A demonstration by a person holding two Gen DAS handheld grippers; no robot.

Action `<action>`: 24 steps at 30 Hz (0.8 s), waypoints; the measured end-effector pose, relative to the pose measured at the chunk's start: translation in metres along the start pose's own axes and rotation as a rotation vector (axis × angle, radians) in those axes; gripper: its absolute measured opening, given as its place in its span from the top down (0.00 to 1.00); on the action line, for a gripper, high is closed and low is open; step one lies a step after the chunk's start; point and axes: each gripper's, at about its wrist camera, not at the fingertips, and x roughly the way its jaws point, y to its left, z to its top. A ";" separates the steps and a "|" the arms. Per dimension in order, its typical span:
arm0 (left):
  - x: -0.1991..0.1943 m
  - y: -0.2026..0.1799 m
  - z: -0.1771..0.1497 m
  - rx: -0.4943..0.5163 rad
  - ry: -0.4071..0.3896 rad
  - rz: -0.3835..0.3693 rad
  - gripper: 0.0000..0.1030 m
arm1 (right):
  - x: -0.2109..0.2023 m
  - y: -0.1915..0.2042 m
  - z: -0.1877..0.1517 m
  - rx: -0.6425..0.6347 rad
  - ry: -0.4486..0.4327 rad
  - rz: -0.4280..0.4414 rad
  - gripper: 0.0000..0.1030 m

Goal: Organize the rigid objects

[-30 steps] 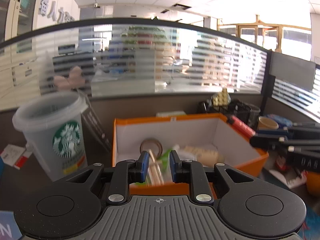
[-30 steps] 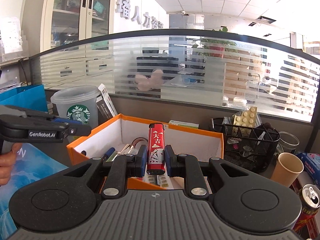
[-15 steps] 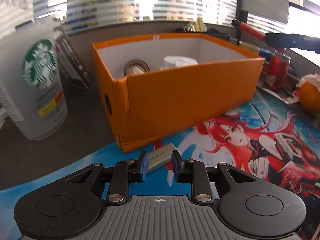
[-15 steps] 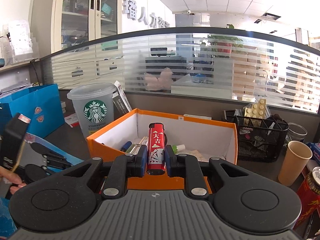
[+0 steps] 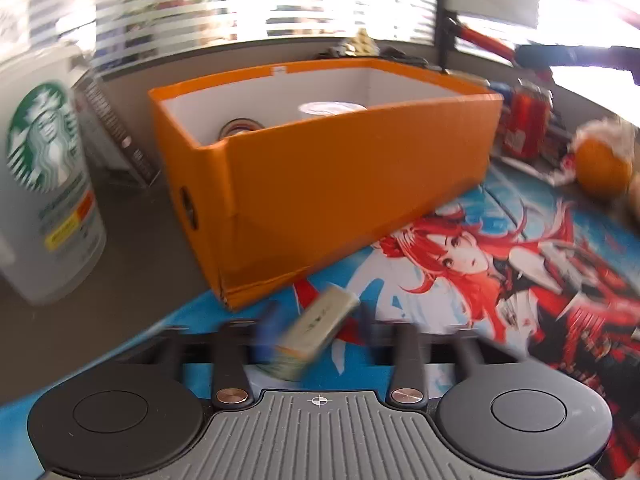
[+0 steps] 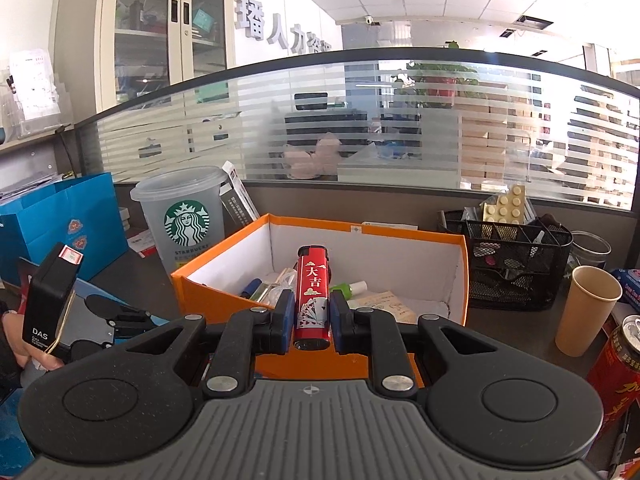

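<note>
Closing on a small silver bar (image 5: 320,322) lying on the worktop mat by the orange box's (image 5: 332,184) near corner, the left jaws need a mid-length grip; it looks light, stiff, slick. Right jaws clamp a hard, smooth lighter (image 6: 312,300) above the box.

Right-wrist view, left of centre: translucent cup (image 6: 185,216) bearing the green mermaid logo above the word "STARBUCKS". Centre: red lighter (image 6: 312,297) printed with the characters "大吉" above playing-card artwork. Lower left: black box (image 6: 50,300) marked "DAS" near its lower end. Upper centre: raised wall lettering (image 6: 280,32), reading "人力" in part. Left-wrist view, left edge: the same cup (image 5: 44,184), logo only; its small print is blurred.
</note>
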 end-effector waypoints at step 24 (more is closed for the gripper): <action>-0.076 -0.057 0.068 -0.029 -0.195 0.134 0.80 | -0.021 0.002 0.004 0.012 -0.041 -0.012 0.83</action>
